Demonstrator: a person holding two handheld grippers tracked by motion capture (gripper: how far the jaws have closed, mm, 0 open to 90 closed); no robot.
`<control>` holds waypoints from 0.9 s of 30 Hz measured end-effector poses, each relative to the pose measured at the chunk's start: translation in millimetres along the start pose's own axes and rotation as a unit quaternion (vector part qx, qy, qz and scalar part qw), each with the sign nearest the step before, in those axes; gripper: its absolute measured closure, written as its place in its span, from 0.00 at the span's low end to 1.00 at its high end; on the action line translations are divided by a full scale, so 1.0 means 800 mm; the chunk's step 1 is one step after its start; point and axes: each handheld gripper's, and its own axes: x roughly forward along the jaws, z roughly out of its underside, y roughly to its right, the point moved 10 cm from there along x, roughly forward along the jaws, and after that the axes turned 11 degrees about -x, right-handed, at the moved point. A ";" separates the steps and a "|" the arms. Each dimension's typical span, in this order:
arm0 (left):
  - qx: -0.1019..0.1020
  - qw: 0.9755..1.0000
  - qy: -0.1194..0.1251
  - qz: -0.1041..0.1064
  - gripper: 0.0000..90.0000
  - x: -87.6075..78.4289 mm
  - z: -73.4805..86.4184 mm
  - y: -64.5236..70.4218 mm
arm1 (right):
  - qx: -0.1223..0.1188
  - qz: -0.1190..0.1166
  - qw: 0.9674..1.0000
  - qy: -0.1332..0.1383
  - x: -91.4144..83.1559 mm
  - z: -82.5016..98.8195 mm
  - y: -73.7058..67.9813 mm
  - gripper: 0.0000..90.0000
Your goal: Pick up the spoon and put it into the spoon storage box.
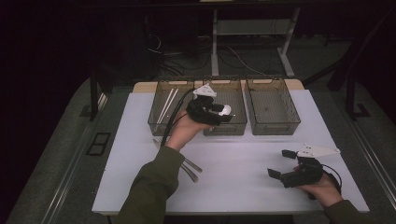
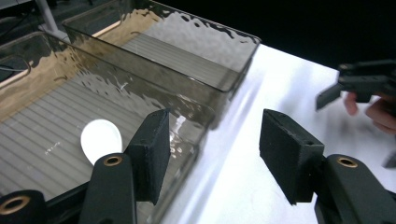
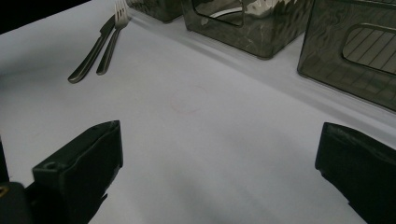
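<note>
Three smoky transparent plastic bins stand in a row at the table's far edge: the left bin (image 1: 169,105) holds pale chopsticks (image 1: 166,104), the middle bin (image 2: 56,121) a white plastic spoon (image 2: 101,139) lying on its ribbed floor, the right bin (image 1: 272,105) nothing I can make out. My left gripper (image 2: 212,154) hangs over the middle bin's near corner, jaws spread and gripping nothing, the spoon below them and partly covered by one jaw. My right gripper (image 3: 217,175) rests wide apart above the white table (image 3: 196,140), with a steel fork (image 3: 112,39) and knife (image 3: 91,49) lying together further off, their handles cut off beneath my left sleeve in the high view.

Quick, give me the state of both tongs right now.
Left tongs: open, nothing between the jaws, over the middle bin with the white spoon in it.
Right tongs: open, empty, above the white table.
</note>
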 end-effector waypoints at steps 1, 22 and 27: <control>0.000 1.000 0.002 0.001 0.47 -0.005 0.004 0.002 | 0.000 0.000 1.000 0.000 0.000 0.000 0.000 0.01; -0.003 0.999 0.007 -0.050 0.92 -0.093 0.117 0.008 | 0.001 0.002 1.000 -0.001 0.001 0.000 0.000 0.01; -0.008 0.998 0.003 -0.057 0.99 -0.110 0.141 0.009 | 0.000 0.004 1.000 -0.001 0.001 0.000 0.001 0.01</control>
